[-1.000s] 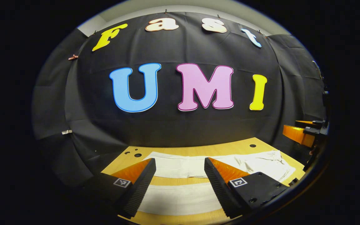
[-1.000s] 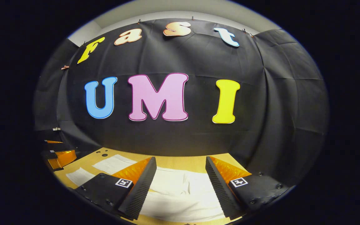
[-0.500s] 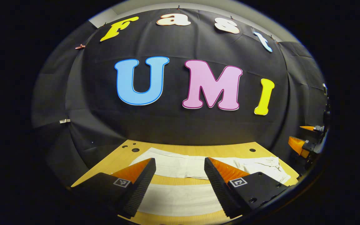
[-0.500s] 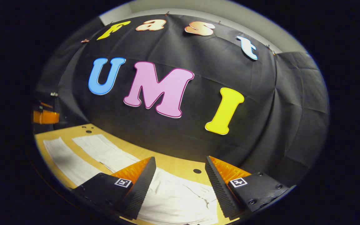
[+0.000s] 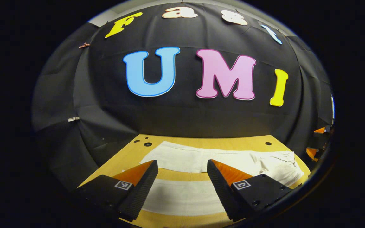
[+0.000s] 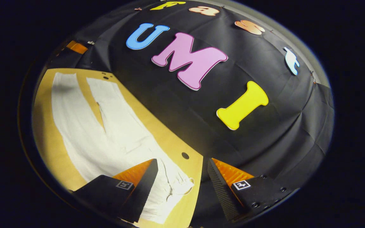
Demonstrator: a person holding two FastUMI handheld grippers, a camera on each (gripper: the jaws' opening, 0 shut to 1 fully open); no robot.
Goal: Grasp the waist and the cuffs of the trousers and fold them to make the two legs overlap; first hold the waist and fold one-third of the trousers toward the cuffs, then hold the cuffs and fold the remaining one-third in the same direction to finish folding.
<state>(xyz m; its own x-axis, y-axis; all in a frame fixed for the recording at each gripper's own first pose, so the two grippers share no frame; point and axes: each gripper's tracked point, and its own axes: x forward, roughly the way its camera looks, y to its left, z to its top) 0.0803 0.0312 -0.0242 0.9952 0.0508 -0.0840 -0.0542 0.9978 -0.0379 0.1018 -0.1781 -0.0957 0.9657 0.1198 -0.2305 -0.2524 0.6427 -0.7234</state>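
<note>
White trousers [image 5: 198, 158] lie flat on the wooden table [image 5: 223, 142], their two legs apart side by side. The cuffs point left and the crumpled waist [image 5: 280, 164] lies at the right. My left gripper [image 5: 182, 163] is open, with the near leg [image 5: 182, 196] showing between its fingers. My right gripper [image 6: 182, 160] is open over the waist end [image 6: 173, 186], by the table's edge. The trousers [image 6: 106, 133] stretch away from it towards the cuffs. The right gripper [image 5: 317, 142] shows at the far right of the left gripper view, and the left gripper [image 6: 76, 47] far off in the right gripper view.
The table [image 6: 48, 139] has small round holes [image 5: 147, 144] near its far corners, one [image 6: 185, 155] close to the waist. The black cloth wall hangs right behind the table's far edge. Bare wood shows between the two legs.
The right gripper has rolled sharply and swung round to the waist end, so it looks along the trousers. The left gripper has shifted slightly over the legs. Both stayed open.
</note>
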